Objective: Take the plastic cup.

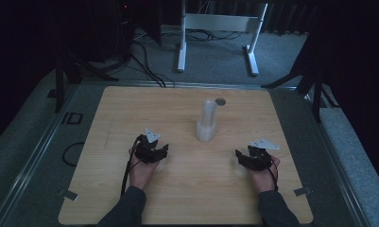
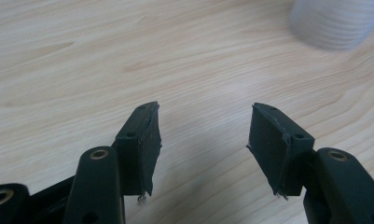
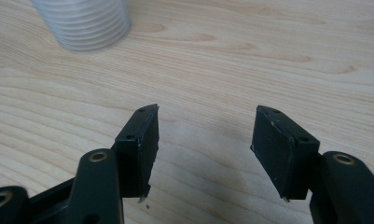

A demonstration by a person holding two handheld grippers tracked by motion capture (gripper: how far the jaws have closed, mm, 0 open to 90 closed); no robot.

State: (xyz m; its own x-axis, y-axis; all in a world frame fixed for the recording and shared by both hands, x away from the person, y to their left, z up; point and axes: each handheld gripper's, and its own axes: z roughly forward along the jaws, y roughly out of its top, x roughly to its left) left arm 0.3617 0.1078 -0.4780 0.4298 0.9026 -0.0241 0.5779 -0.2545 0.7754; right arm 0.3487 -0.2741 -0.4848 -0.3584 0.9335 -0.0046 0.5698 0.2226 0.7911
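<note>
**Both grippers at rest, cup stack untouched**

The stack of clear plastic cups (image 1: 206, 124) stands upright near the middle of the wooden table (image 1: 130, 109), with a small dark round disc (image 1: 220, 101) lying just beyond it at about one o'clock from the stack. Nothing has been lifted off or separated, so the work looks to be at its very start.

The left gripper (image 1: 162, 150) rests low on the table at roughly eight o'clock from the stack, the right gripper (image 1: 240, 156) at roughly four o'clock, both well apart from it. In the left gripper view the two black jaws stand apart with bare wood between them, and the ribbed base of the stack sits blurred at one o'clock. In the right gripper view the jaws show the same gap, holding nothing, with the stack at eleven o'clock. Neither pair touches anything.

My reading: no step is done yet. What is left is all of it: bringing a gripper up to the stack, closing on a cup, and steadying the rest with the other gripper.
</note>
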